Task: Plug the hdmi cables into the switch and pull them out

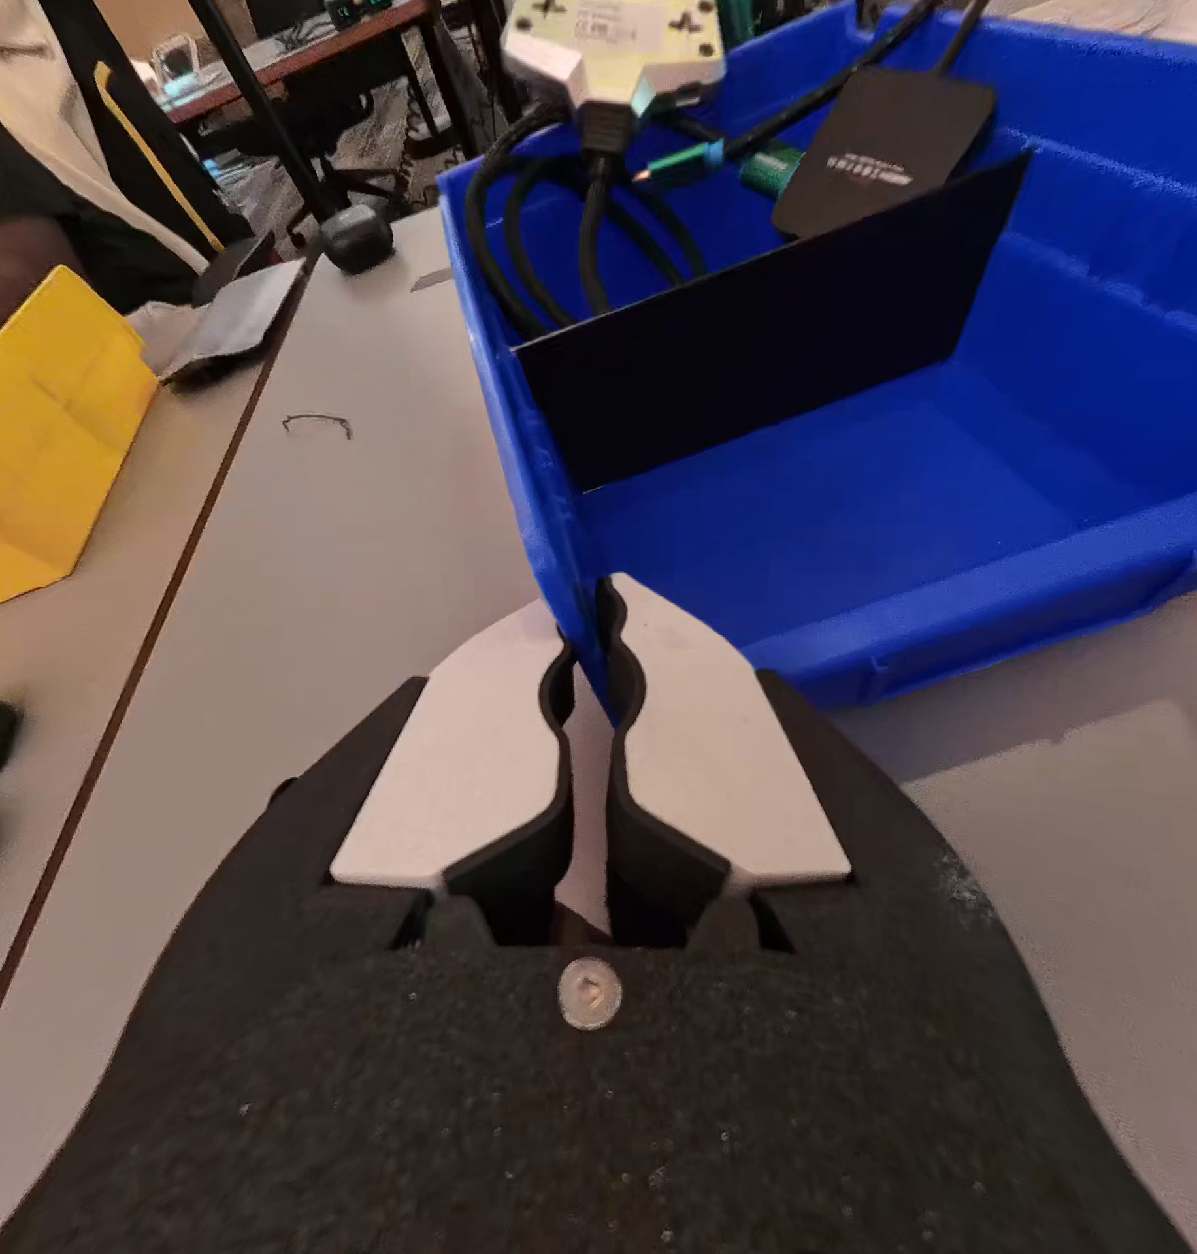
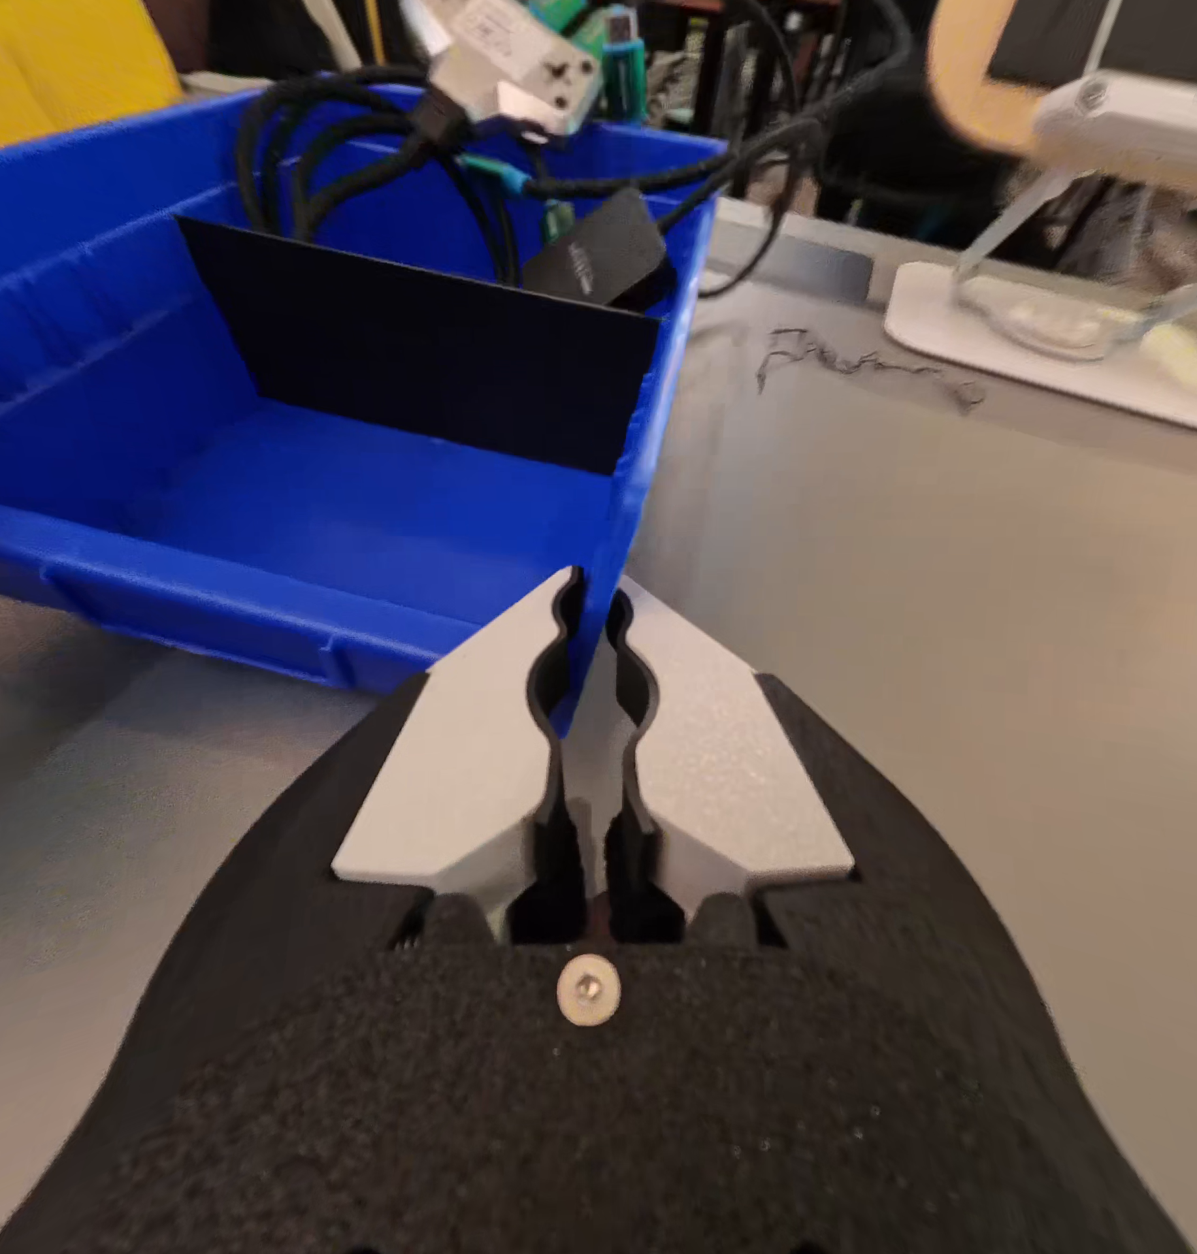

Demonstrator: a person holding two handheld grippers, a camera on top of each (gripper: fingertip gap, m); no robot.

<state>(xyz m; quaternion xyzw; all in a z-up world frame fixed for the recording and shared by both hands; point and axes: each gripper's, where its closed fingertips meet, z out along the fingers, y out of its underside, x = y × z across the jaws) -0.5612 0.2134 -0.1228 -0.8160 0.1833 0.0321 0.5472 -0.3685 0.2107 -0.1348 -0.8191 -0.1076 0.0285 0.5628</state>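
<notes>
A silver switch box (image 1: 616, 54) rests on the far rim of a blue bin (image 1: 989, 611), with a black HDMI plug (image 1: 606, 132) in its near side. Black braided cables (image 1: 548, 237), a green-tipped plug (image 1: 677, 166) and a flat black adapter (image 1: 888, 149) lie behind a black divider (image 1: 752, 353). My left gripper (image 1: 587, 611) is shut and empty at the bin's near left corner. My right gripper (image 2: 596, 587) is shut and empty at the near right corner. The right wrist view shows the switch (image 2: 514, 61), cables (image 2: 378, 156) and adapter (image 2: 602, 258).
The bin's near compartment (image 2: 378, 495) holds nothing. A yellow bin (image 1: 46, 421) and a black stand foot (image 1: 358, 237) sit left of the blue bin on the grey table (image 1: 344, 543). A white stand base (image 2: 1057, 353) and loose black thread (image 2: 854, 366) lie to the right. Spacing between my two grippers at the tips: around 20 cm.
</notes>
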